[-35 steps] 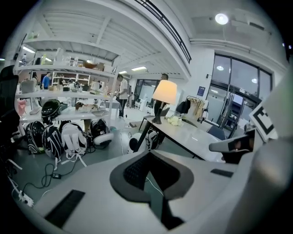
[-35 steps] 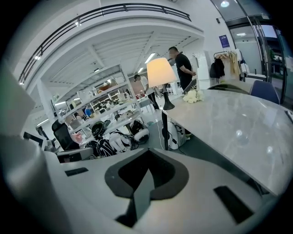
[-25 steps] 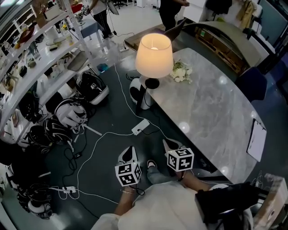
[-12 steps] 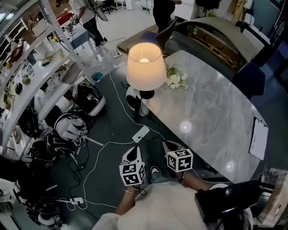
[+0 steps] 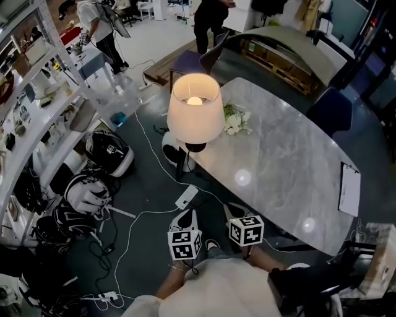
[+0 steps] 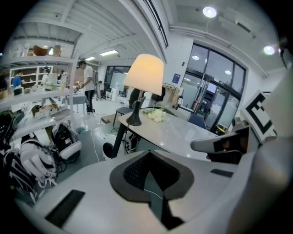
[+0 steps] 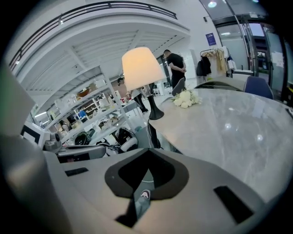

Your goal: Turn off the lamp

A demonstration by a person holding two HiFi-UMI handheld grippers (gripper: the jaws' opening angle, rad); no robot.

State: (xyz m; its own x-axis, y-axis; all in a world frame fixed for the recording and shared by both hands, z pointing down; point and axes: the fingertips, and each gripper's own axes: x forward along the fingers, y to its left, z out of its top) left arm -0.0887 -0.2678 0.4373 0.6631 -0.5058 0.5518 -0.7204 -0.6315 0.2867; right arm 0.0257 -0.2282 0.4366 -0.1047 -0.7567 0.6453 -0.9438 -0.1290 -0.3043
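The lamp stands lit at the near-left end of the marble table, with a cream shade on a black base. The left gripper view shows the lamp ahead, and the right gripper view has the lamp ahead and left. Both grippers are low in the head view, well short of the lamp, above the dark floor. My left gripper is shut and holds nothing. My right gripper, by the table's near edge, is likewise shut and empty. A white cord runs down from the lamp to a white box on the floor.
White flowers lie beside the lamp and a clipboard sits at the table's right edge. Helmets and cables crowd the floor at the left below shelving. A blue chair stands beyond the table. People stand far back.
Both grippers have moved forward over the floor toward the table's lamp end, and the lamp sits lower and nearer in the head view. Both pairs of jaws stay shut.
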